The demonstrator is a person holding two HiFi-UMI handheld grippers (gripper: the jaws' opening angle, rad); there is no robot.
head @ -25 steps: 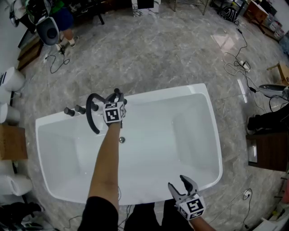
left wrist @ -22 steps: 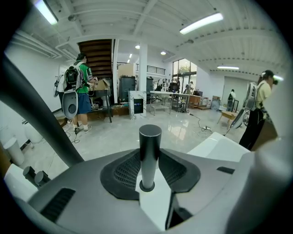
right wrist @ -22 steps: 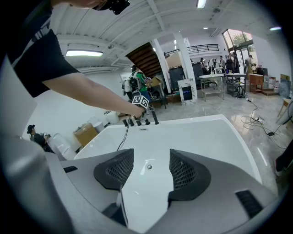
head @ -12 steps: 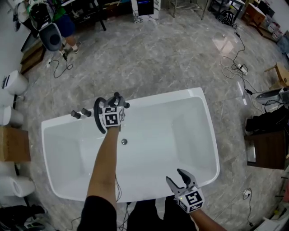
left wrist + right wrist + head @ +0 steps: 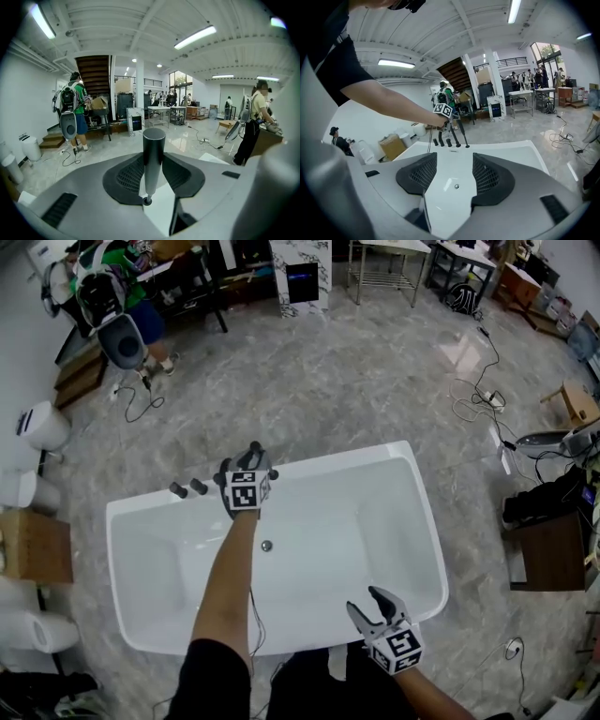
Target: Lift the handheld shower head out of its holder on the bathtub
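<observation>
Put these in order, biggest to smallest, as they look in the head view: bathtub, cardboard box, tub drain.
1. bathtub
2. cardboard box
3. drain
None is a close call.

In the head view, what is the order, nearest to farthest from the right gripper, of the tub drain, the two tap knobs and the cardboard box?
1. The drain, in the bottom of the tub, up and left of the right gripper.
2. The tap knobs, on the far rim, toward its left.
3. The cardboard box, beyond the tub's left end.
</observation>
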